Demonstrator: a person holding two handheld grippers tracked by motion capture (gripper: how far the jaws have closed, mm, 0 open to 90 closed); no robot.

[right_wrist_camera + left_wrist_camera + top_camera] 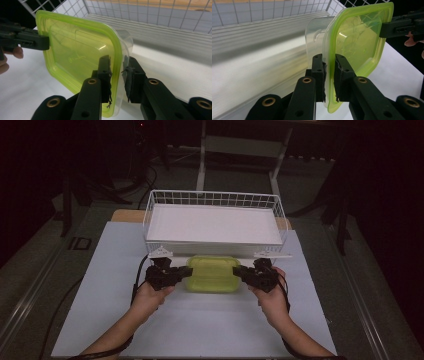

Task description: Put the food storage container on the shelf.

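Black jaws of the left claw (329,75) are clamping the left rim of the green-lidded container (213,273); the right claw (117,77) is pinching the opposite rim. Both are gripping equally close, holding it level between them, just in front of the white wire basket (152,212), which is lying straight ahead across the counter (200,330). Whether the container is touching the counter is unclear. Its clear body is mostly hiding behind the lid; contents are unreadable.

We see the high view dim, its edges falling into black, only the white surface (200,330) lit from above. In both gripper views the basket (249,15) blurs softly, and the lid (359,47) glows with small glare.
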